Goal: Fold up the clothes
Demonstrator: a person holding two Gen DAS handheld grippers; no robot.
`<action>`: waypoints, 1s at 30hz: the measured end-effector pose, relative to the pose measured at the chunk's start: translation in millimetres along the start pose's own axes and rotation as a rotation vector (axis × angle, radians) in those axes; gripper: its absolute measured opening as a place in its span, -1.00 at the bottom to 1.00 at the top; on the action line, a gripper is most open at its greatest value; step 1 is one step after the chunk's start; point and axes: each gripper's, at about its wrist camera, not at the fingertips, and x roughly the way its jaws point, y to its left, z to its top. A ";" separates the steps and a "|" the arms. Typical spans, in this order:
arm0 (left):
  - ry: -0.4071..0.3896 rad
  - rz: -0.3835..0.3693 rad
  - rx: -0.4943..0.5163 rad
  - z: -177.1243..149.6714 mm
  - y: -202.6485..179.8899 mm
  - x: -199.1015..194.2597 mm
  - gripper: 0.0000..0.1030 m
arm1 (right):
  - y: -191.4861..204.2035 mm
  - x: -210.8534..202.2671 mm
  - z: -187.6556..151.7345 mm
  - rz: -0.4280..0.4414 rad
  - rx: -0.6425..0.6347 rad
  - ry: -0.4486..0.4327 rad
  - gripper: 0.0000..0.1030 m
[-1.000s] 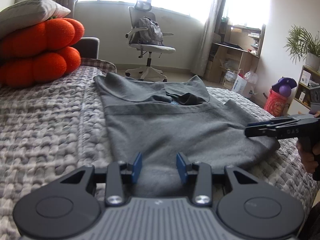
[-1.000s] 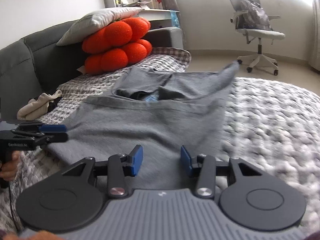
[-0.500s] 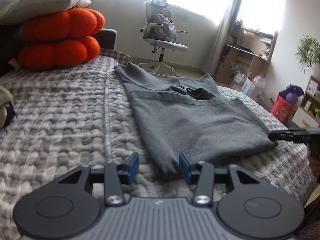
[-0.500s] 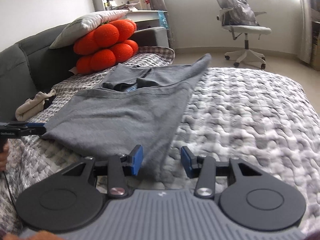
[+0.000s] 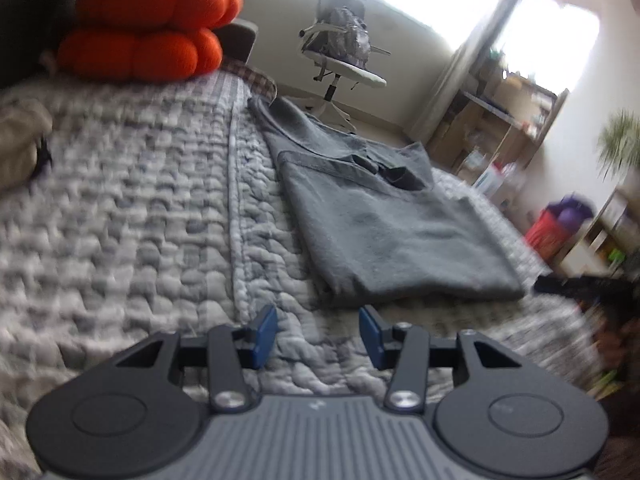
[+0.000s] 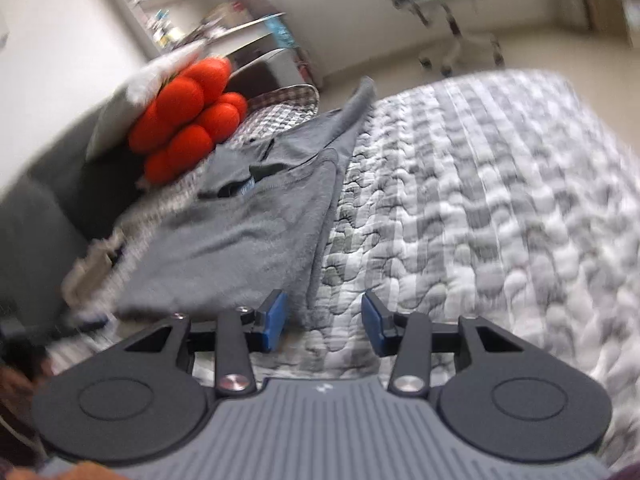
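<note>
Plainly, the grey shirt (image 5: 384,232) lies flat on the quilted bed (image 5: 152,216), already doubled over so that its hem edge runs across just short of the collar, with the neck opening and one sleeve showing beyond. It looks to be soft knit jersey: light, limp and with no stiffness of its own, so it should drape and sag from wherever it is pinched, and a lifted layer will likely drag the one under it along. The quilt's bumpy surface probably gives some friction, which would help a fold stay put.

The left gripper (image 5: 318,334) hangs over bare quilt just short of the shirt's near left corner, its blue pads standing moderately apart with nothing between them. The right gripper (image 6: 322,322) sits at the near right corner, parted about as far; the folded side edge runs into the gap near the left pad, but the pads do not press on it, so it holds nothing.

The best hold is judged to be the two near corners, each pinched through all layers at once, close to the fold line, so the stack lifts evenly instead of peeling apart.
</note>
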 end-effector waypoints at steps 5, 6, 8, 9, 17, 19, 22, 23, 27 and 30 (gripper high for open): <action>0.024 -0.165 -0.270 4.2 30.2 -2.7 -0.10 | -20.7 -4.9 2.1 0.100 0.257 0.054 -0.11; 0.028 -0.203 -0.318 4.0 34.6 -2.0 -0.11 | -24.1 -5.1 2.1 0.111 0.302 0.069 -0.11; 0.048 -0.271 -0.391 3.5 40.1 1.6 -0.11 | -28.4 -3.0 0.2 0.127 0.371 0.112 -0.10; 0.062 -0.290 -0.420 2.8 41.1 4.1 -0.11 | -28.5 -1.4 -0.8 0.135 0.386 0.138 -0.10; 0.162 -0.289 -0.498 -5.9 29.6 33.7 -0.12 | -20.8 6.6 -3.1 0.177 0.425 0.195 -0.10; 0.146 -0.284 -0.524 -4.3 28.1 38.5 -0.11 | -20.7 10.7 -2.1 0.178 0.439 0.191 -0.12; 0.128 -0.272 -0.551 -1.9 25.3 47.3 -0.11 | -18.2 16.4 0.8 0.171 0.440 0.176 -0.12; 0.123 -0.266 -0.552 -1.1 23.5 49.9 -0.11 | -18.2 18.5 1.5 0.170 0.441 0.171 -0.12; 0.094 -0.254 -0.555 1.5 19.6 55.5 -0.10 | -23.1 21.8 2.5 0.186 0.457 0.158 -0.12; 0.066 -0.250 -0.567 2.6 19.0 58.6 -0.10 | -27.2 23.6 2.7 0.204 0.466 0.149 -0.12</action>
